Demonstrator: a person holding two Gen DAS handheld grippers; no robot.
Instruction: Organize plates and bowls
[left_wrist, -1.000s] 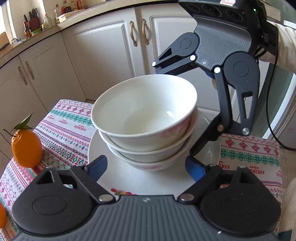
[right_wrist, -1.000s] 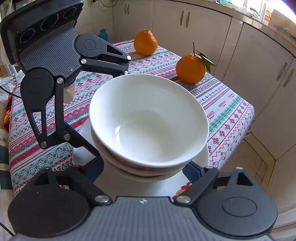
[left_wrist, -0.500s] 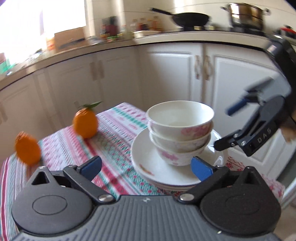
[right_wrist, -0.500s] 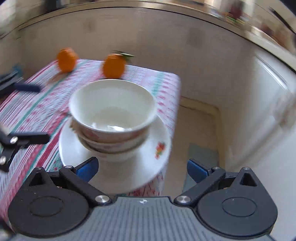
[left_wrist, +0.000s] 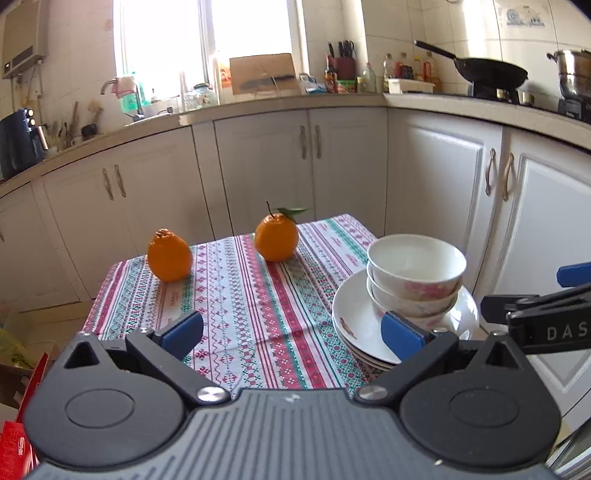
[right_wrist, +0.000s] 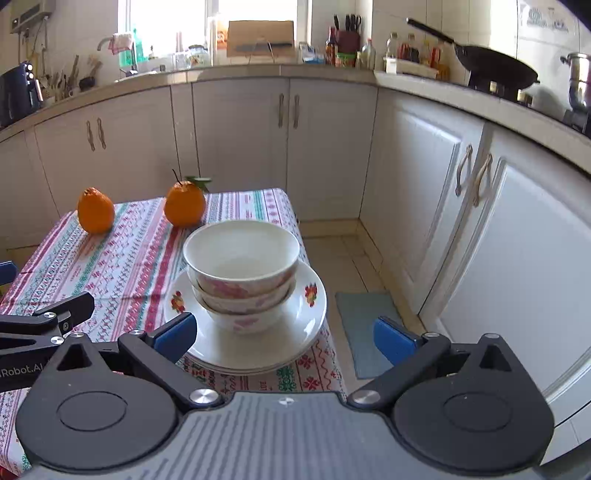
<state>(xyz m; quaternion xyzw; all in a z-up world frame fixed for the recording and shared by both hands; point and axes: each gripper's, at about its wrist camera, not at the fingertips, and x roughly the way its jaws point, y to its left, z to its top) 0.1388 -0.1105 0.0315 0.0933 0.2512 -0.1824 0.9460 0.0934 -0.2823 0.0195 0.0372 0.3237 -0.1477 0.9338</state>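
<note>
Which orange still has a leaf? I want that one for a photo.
The orange nearer the stacked bowls: this leafy orange keeps a stem and green leaf on top. The other orange, nearer the table's far left corner, has none.

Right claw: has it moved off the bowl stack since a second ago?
Yes. The right claw has backed away from the bowl stack, jaws just opened wide and empty.

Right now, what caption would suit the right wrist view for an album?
Three stacked white floral bowls on stacked white plates at the striped tablecloth's corner, two oranges behind.
</note>
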